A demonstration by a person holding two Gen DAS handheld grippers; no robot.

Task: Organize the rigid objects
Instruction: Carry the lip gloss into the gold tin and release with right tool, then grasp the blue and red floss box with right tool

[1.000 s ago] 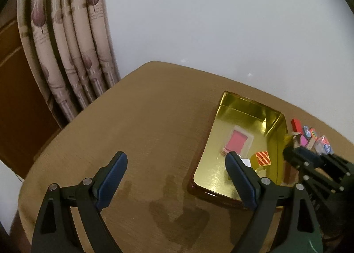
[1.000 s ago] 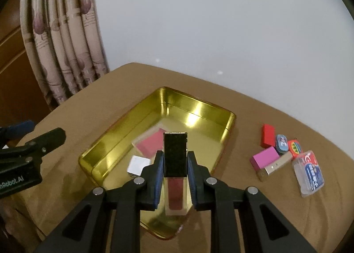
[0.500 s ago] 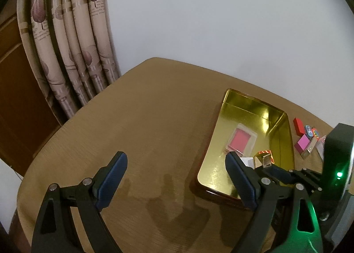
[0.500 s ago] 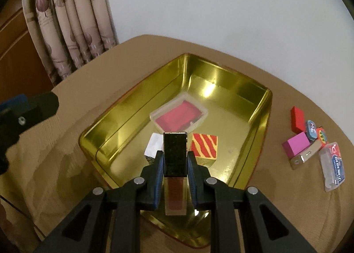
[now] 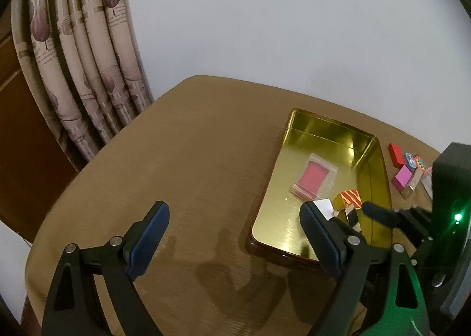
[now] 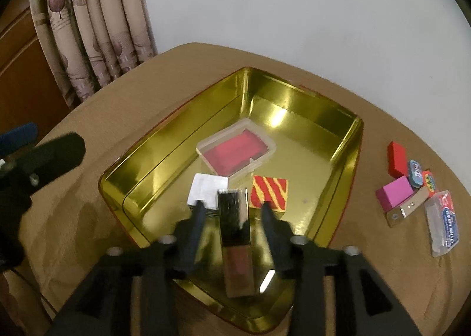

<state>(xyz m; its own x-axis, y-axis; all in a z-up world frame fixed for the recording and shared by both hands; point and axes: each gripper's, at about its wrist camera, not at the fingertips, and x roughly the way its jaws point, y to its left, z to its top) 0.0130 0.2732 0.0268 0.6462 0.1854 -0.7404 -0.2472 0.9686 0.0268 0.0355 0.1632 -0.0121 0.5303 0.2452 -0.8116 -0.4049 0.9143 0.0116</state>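
Note:
A gold tin tray [image 6: 344, 141] sits on the brown table. Over its near end my right gripper [image 6: 232, 208] is opening, its jaws blurred and spread apart. Between them a lip gloss tube with a black cap [image 6: 235, 236] sits free of both pads, leaning toward the tray floor. Inside the tray are a clear case with a red insert [image 6: 237, 152], a white block [image 6: 207, 190] and a red-and-yellow striped block [image 6: 269, 193]. My left gripper [image 5: 234, 236] hangs open and empty over bare table left of the tray [image 5: 294, 136].
Right of the tray lies a cluster: a red block [image 6: 396, 158], a pink block [image 6: 396, 196], two small oval erasers [image 6: 415, 169], a beige flat piece [image 6: 407, 209] and a clear labelled case [image 6: 444, 222]. Curtains [image 6: 97, 30] hang behind the table's left edge.
My right gripper dropped toward the tray with the tube, then its jaws spread and let go of the tube. The left gripper stayed open in place.

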